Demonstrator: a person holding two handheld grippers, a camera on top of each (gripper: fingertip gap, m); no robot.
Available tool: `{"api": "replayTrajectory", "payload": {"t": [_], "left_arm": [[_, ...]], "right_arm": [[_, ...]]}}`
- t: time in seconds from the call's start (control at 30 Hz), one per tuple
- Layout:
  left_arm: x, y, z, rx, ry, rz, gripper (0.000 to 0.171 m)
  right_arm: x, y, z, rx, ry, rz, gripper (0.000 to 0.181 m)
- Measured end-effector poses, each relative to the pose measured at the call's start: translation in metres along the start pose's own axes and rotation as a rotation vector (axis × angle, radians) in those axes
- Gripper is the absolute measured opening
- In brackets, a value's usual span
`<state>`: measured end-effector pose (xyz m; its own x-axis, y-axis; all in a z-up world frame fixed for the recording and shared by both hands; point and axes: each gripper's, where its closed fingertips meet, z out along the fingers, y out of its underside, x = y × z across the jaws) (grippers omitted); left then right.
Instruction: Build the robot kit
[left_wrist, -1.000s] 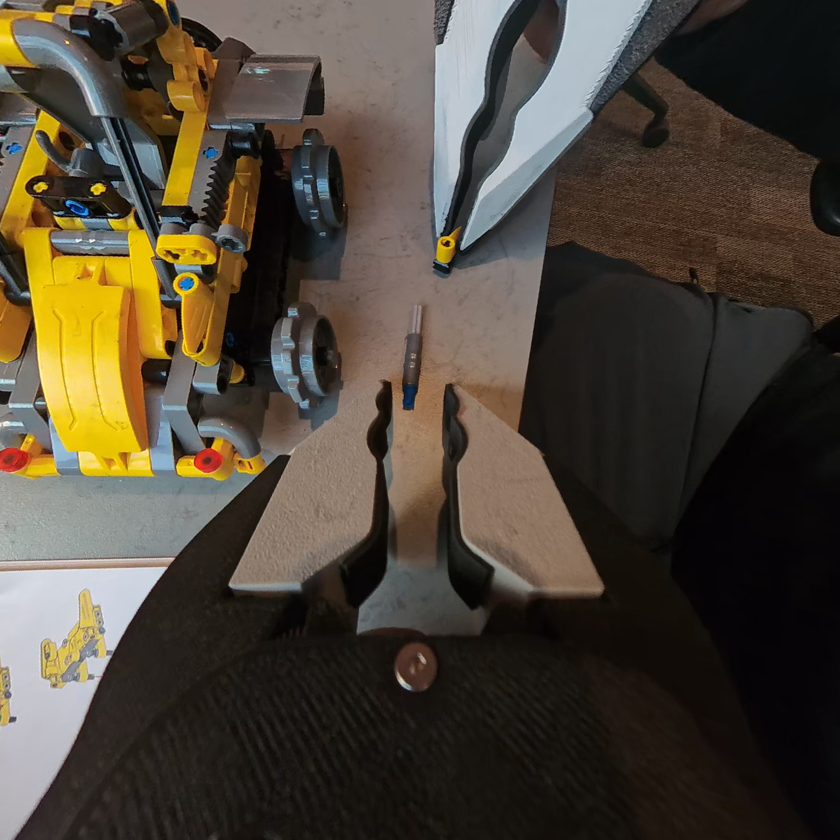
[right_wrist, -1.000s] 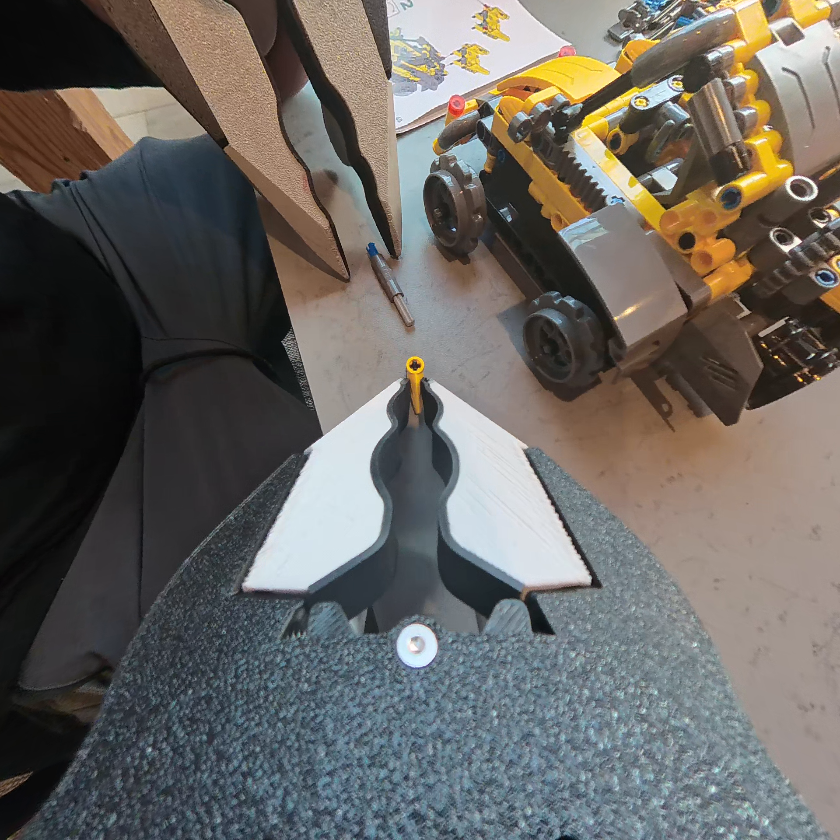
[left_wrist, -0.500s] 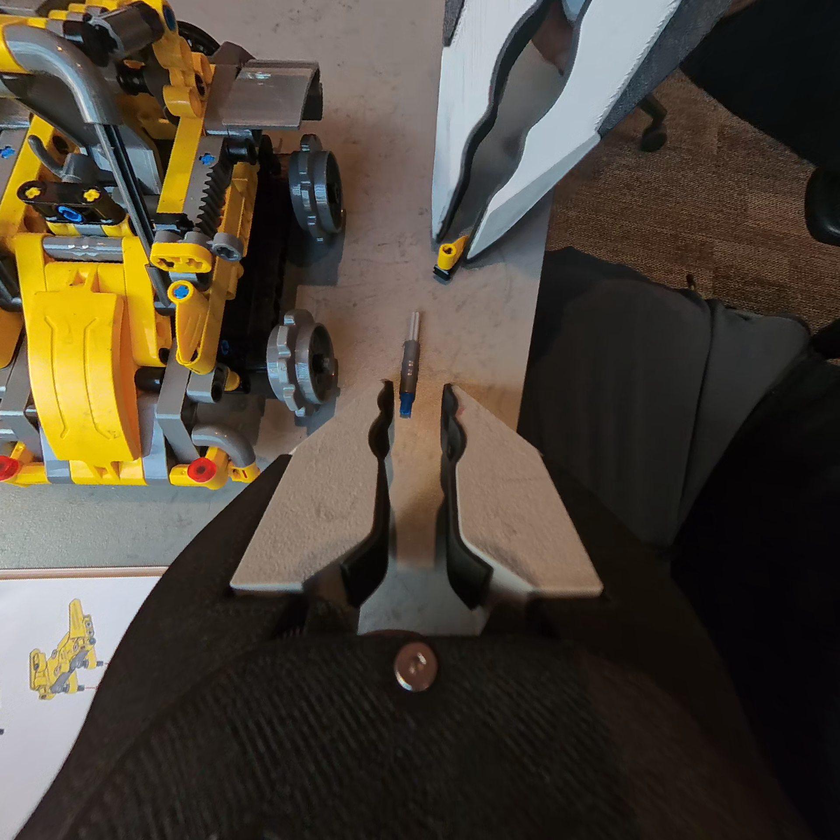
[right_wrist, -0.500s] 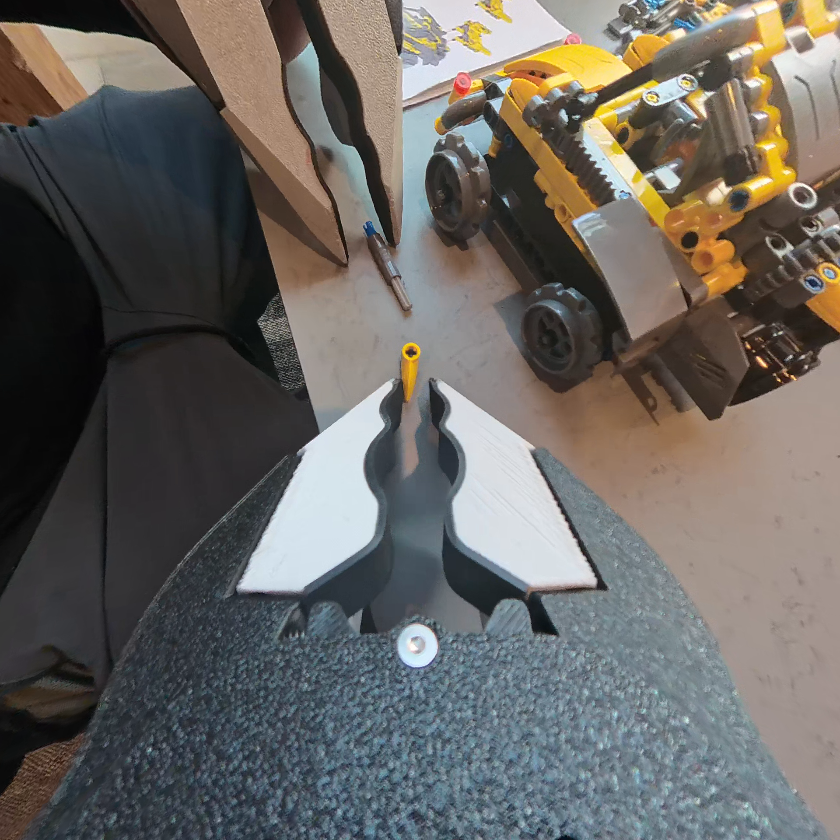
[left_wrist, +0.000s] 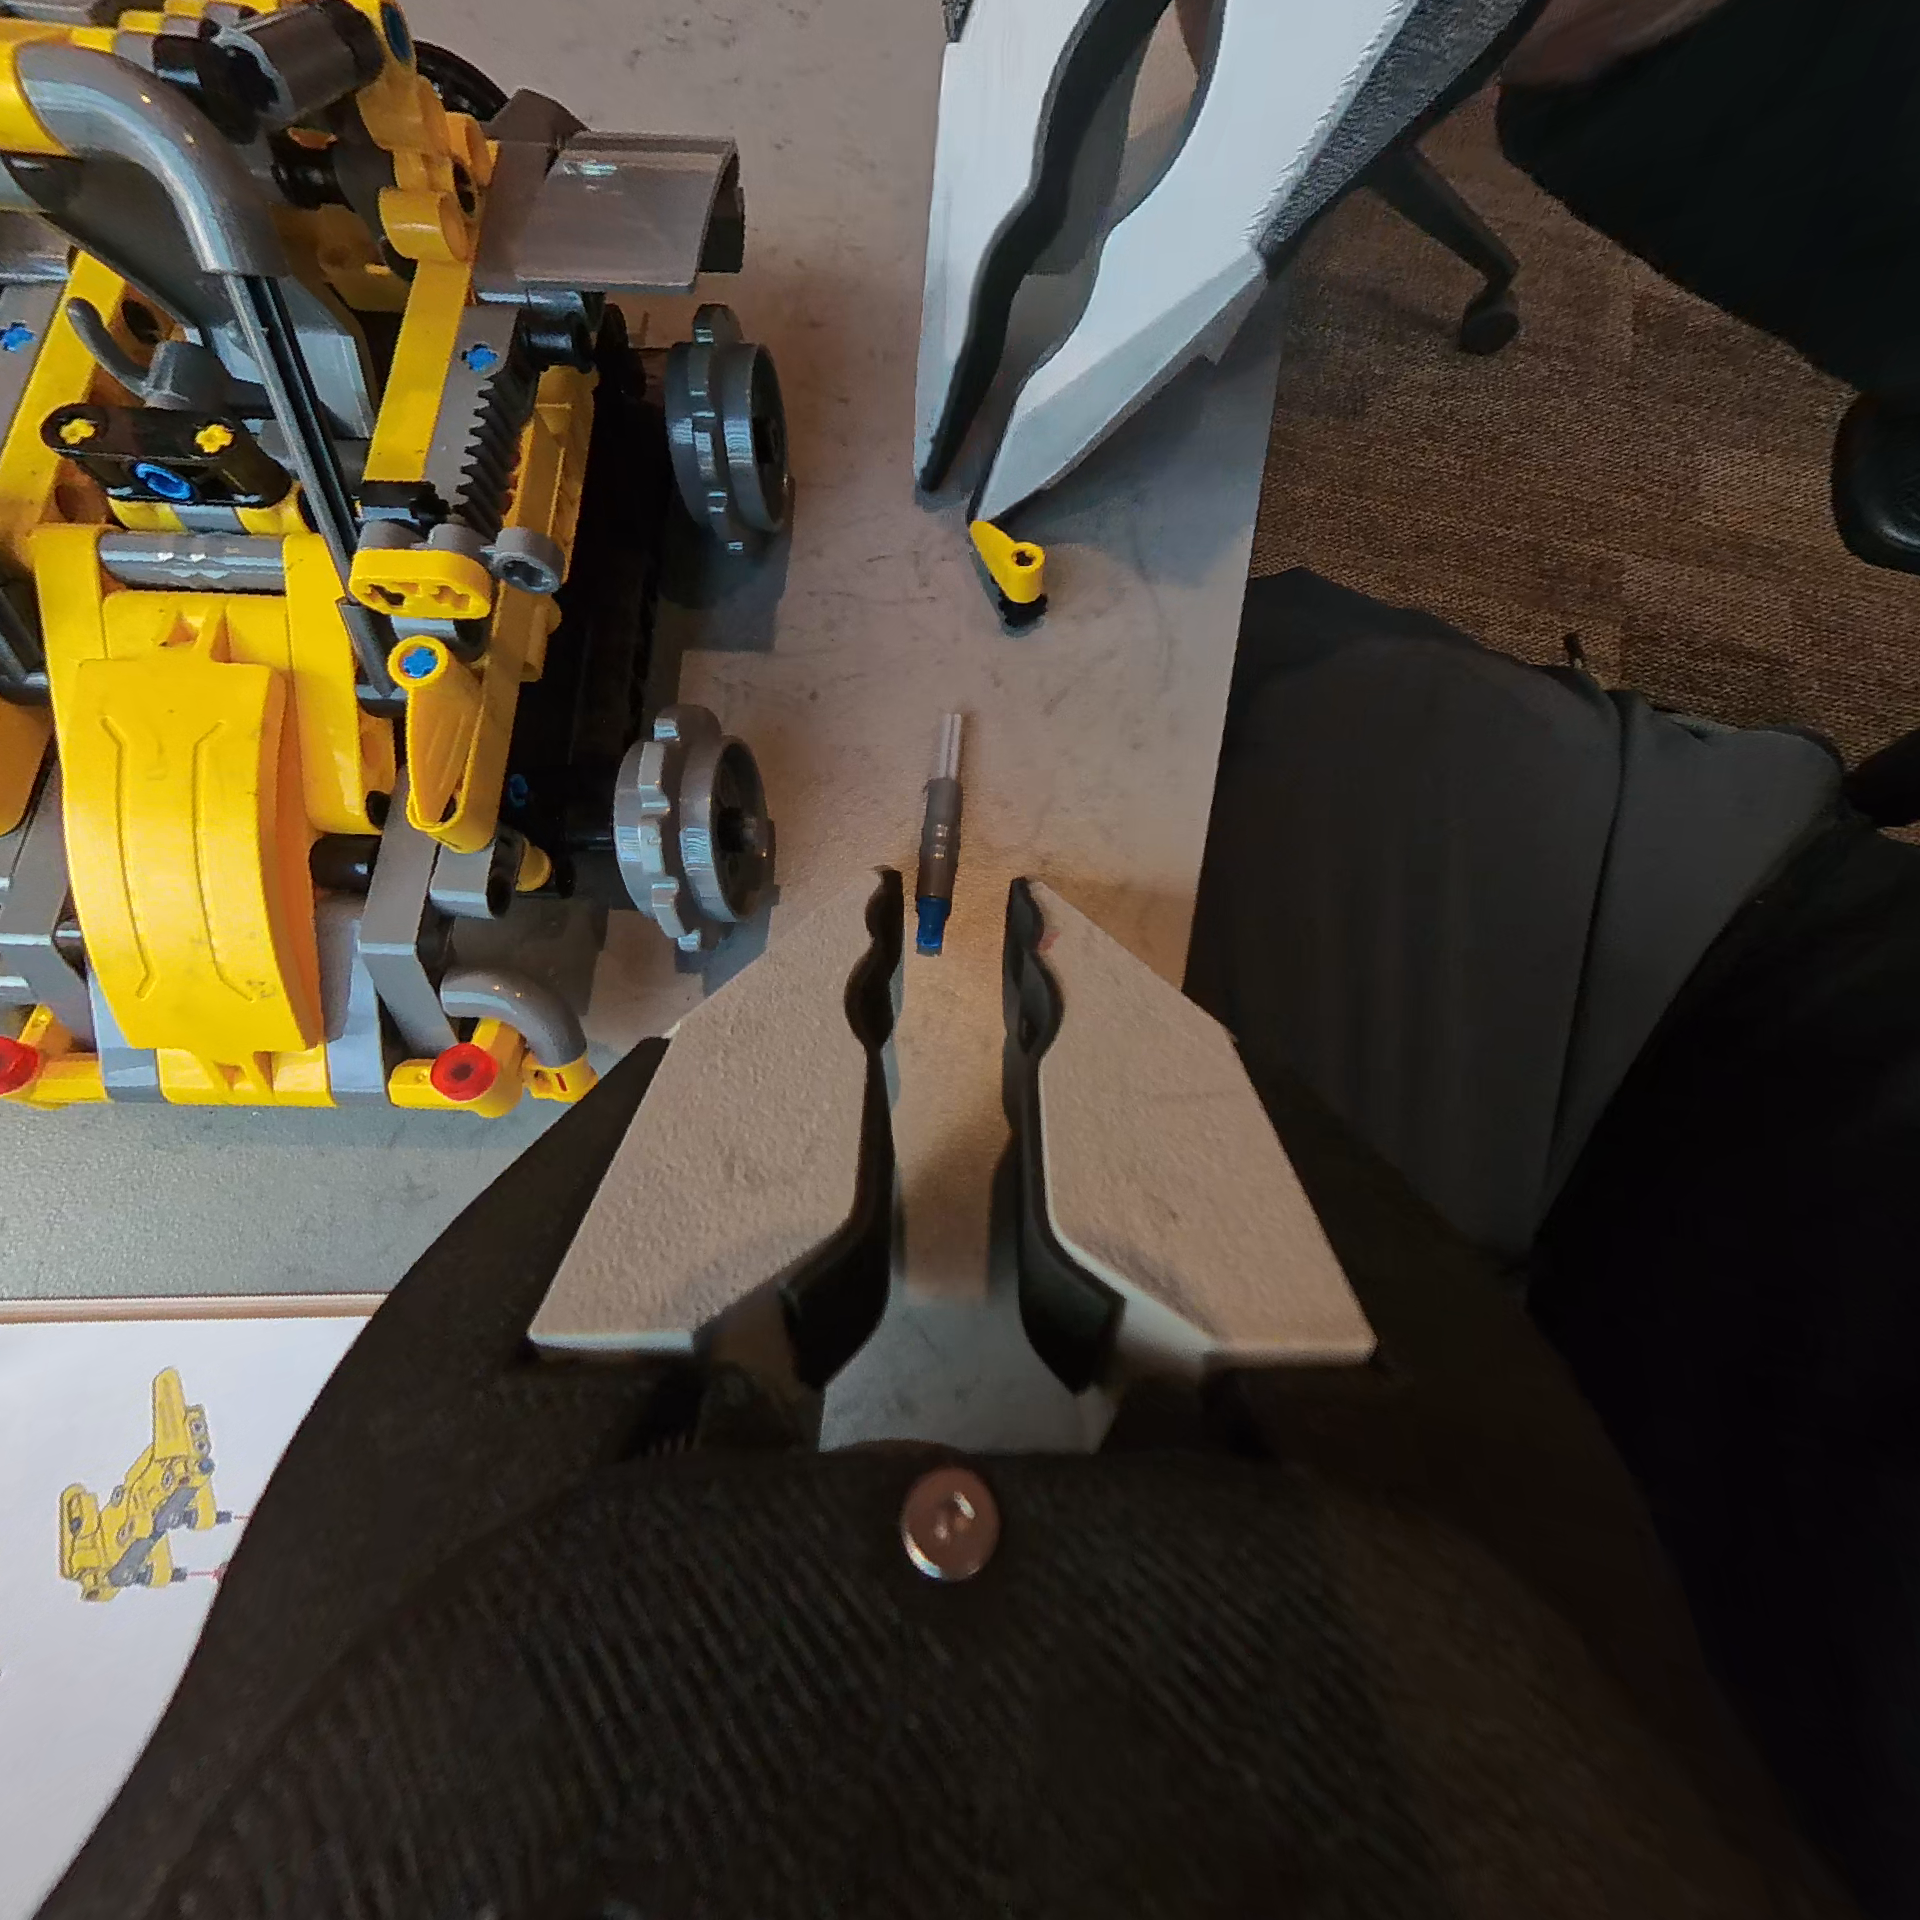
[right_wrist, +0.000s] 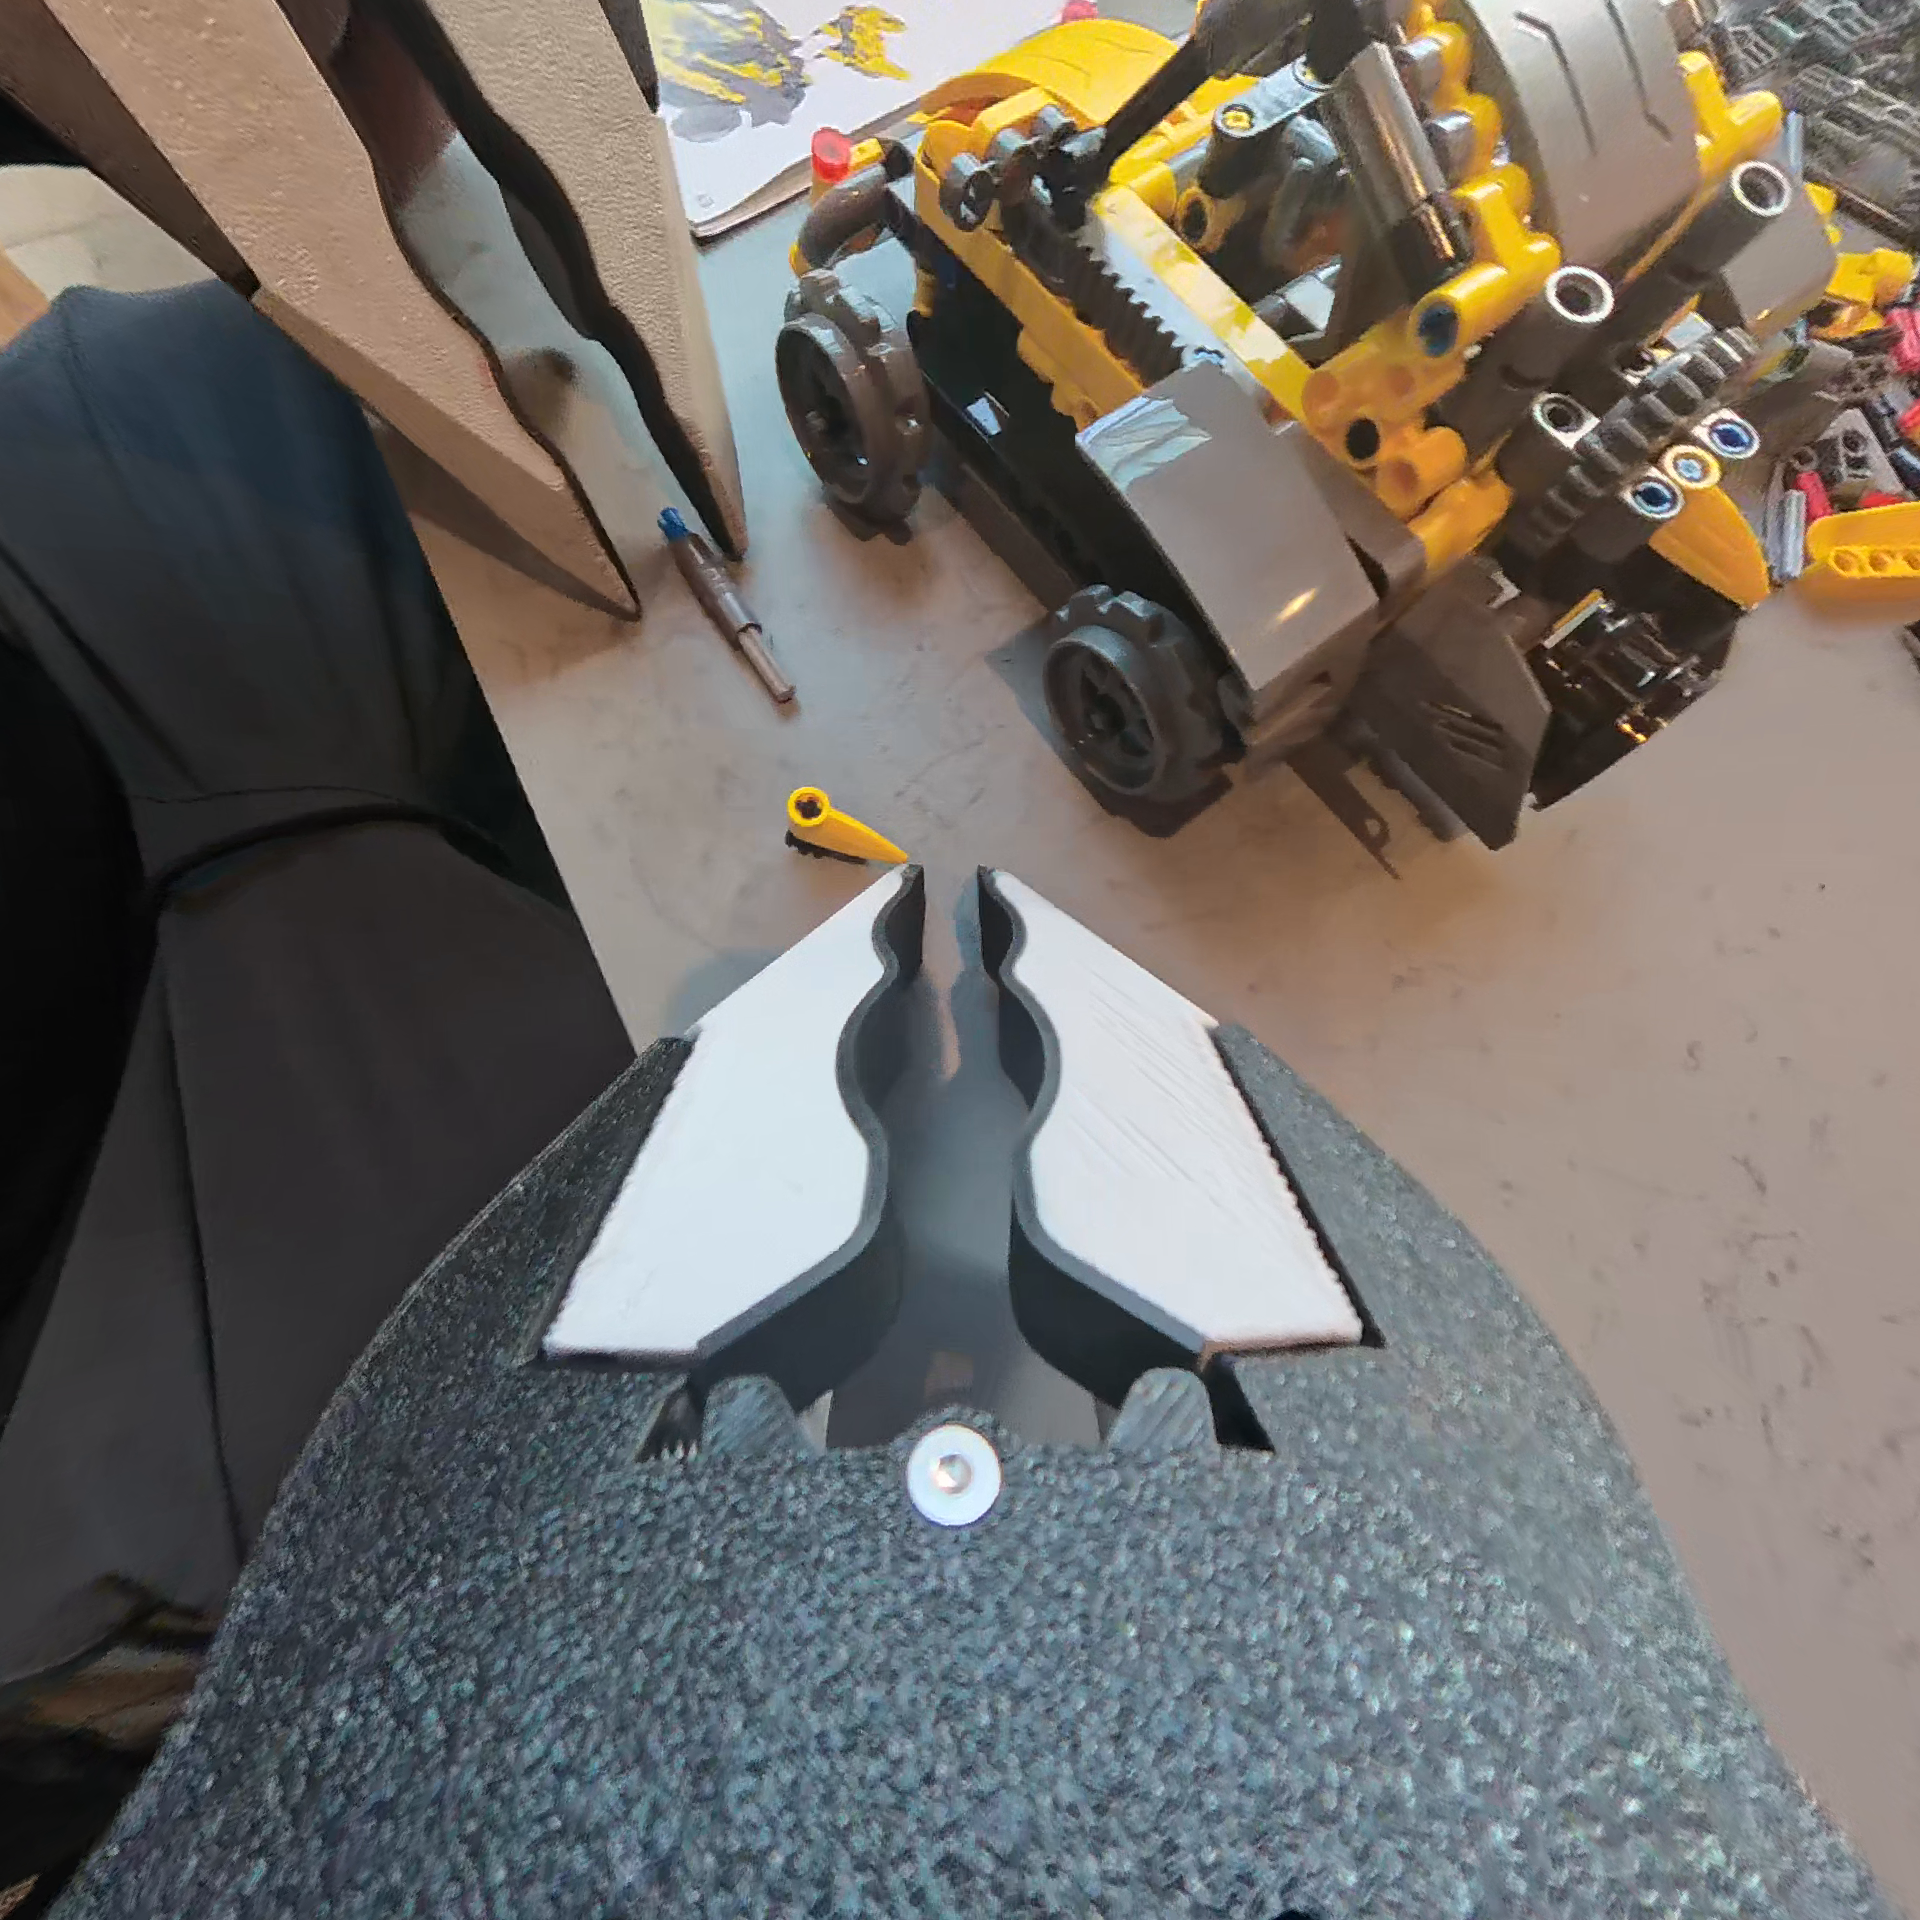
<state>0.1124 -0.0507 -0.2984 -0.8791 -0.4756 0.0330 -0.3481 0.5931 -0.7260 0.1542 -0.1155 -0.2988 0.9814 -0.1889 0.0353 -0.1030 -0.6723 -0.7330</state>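
Note:
A small yellow wedge-shaped brick piece (right_wrist: 831, 828) lies on the grey table, just off my right gripper's (right_wrist: 948, 878) left fingertip; it also shows in the left wrist view (left_wrist: 1011, 564). The right gripper is open and empty. A thin grey axle with a blue end (left_wrist: 938, 831) lies flat with its blue end between the tips of my open, empty left gripper (left_wrist: 951, 891); the axle also shows in the right wrist view (right_wrist: 724, 605). A yellow and grey brick vehicle (left_wrist: 260, 582) stands left of both pieces.
The table's edge (left_wrist: 1226, 790) runs close to the right of the pieces, with a person's dark clothed lap (left_wrist: 1455, 935) beyond it. A printed instruction sheet (left_wrist: 125, 1507) lies near the left gripper. Loose bricks (right_wrist: 1860, 457) are heaped past the vehicle (right_wrist: 1299, 416). My right fingertips sit around 9 centimetres from my left ones.
The right gripper opened and let go of the yellow piece, which now lies tipped on its side on the table. The left gripper stayed almost still at the axle.

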Motion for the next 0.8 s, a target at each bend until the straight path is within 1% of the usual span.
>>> {"api": "replayTrajectory", "payload": {"t": [0.23,0.53,0.8], "left_arm": [[0.0,0.0,0.0,0.0,0.0,-0.003,0.016],[0.0,0.0,0.0,0.0,0.002,-0.007,0.016],[0.0,0.0,0.0,0.0,0.005,-0.005,0.014]], "right_arm": [[-0.009,-0.004,-0.004,0.037,-0.047,-0.031,0.011],[-0.017,-0.003,-0.001,0.023,-0.084,-0.056,0.022],[-0.021,-0.004,0.003,0.009,-0.102,-0.059,0.022]]}}
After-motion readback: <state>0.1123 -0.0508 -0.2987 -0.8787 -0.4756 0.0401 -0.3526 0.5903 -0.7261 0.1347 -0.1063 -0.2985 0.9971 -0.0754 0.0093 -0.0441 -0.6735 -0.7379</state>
